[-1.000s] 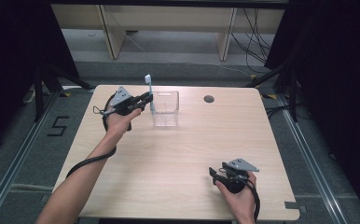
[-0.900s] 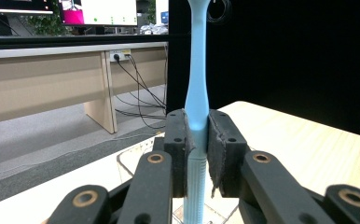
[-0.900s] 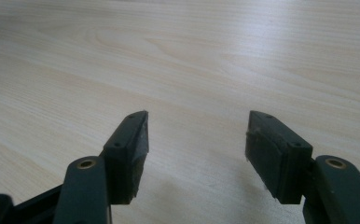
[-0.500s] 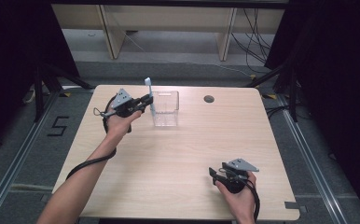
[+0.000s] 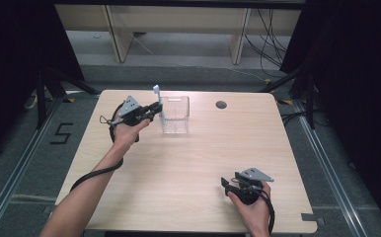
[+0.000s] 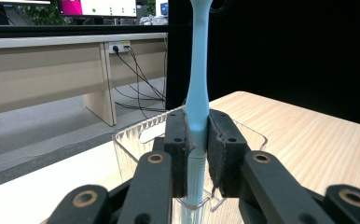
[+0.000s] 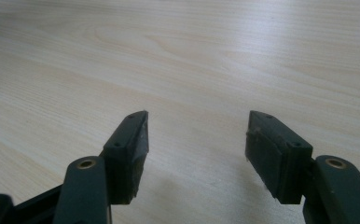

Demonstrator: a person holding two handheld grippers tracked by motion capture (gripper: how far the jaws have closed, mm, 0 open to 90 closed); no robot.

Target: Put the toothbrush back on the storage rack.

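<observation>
Currently left gripper (image 5: 155,109) clamps a light-blue toothbrush (image 6: 198,93) upright at the clear box (image 5: 175,116) rim. Right gripper (image 7: 194,149) rests on the table (image 5: 188,163), jaws wide, holding nothing.

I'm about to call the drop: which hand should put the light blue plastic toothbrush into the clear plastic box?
Left. The left gripper is shut on the light blue plastic toothbrush, upright at the clear plastic box. The right gripper sits open, far off.
</observation>
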